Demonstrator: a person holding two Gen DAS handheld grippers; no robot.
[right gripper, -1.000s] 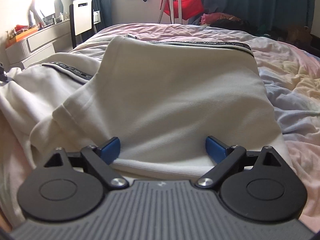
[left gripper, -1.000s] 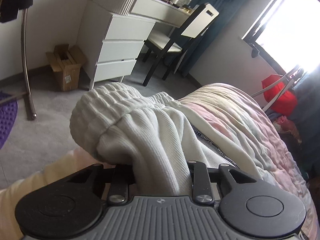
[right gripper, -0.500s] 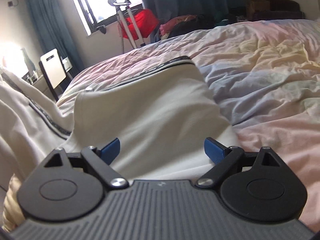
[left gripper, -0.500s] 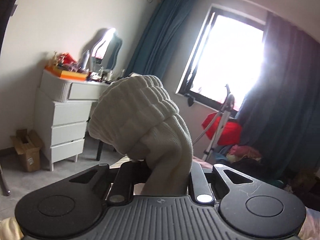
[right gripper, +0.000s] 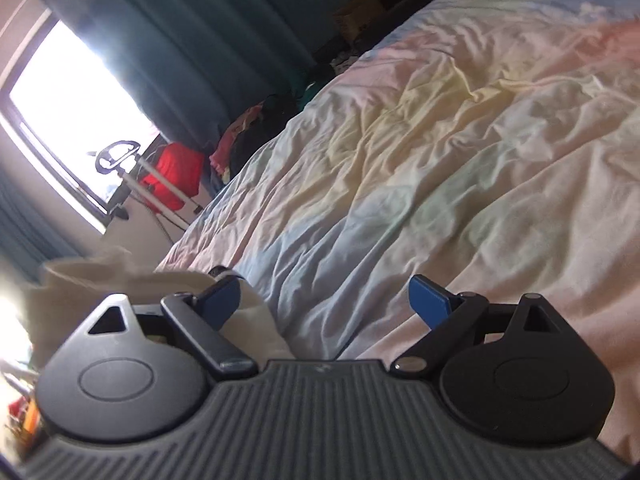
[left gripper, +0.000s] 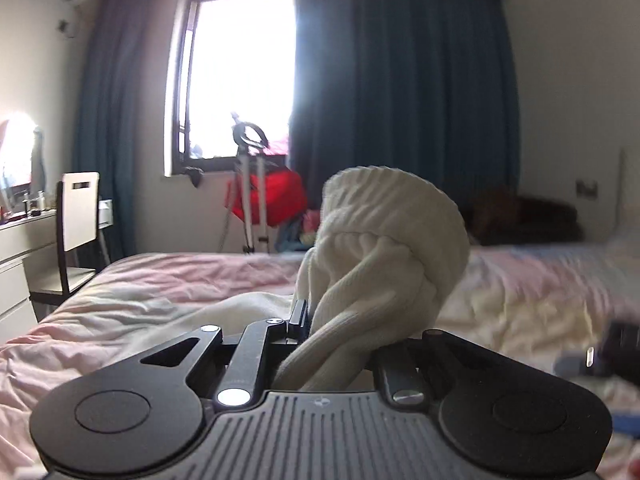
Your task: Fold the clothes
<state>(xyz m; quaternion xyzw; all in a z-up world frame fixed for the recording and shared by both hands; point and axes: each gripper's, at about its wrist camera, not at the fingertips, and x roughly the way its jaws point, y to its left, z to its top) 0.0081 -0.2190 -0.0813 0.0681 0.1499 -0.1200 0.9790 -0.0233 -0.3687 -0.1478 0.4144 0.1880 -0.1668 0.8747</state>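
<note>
My left gripper (left gripper: 340, 340) is shut on the ribbed cuff (left gripper: 384, 240) of a cream white garment and holds it raised above the bed; the cloth bunches up between the jaws and hides the right fingertip. More of the garment (left gripper: 248, 312) trails down to the bed behind the gripper. My right gripper (right gripper: 326, 300) is open and empty, tilted over the pastel bedspread (right gripper: 440, 160). A fold of the cream garment (right gripper: 120, 280) lies at its left side, beside the left blue pad (right gripper: 222, 302).
The bed (left gripper: 160, 280) fills the foreground. A chair (left gripper: 76, 216) and white dresser (left gripper: 16, 256) stand at the left. A red bag on a stand (left gripper: 268, 196) sits under the window. Dark curtains (left gripper: 400, 80) hang behind. A pile of clothes (right gripper: 248, 144) lies beside the bed.
My left gripper has swung round from the dresser side to face the window, still holding the cuff. My right gripper has tilted and moved off the garment, which now lies to its left.
</note>
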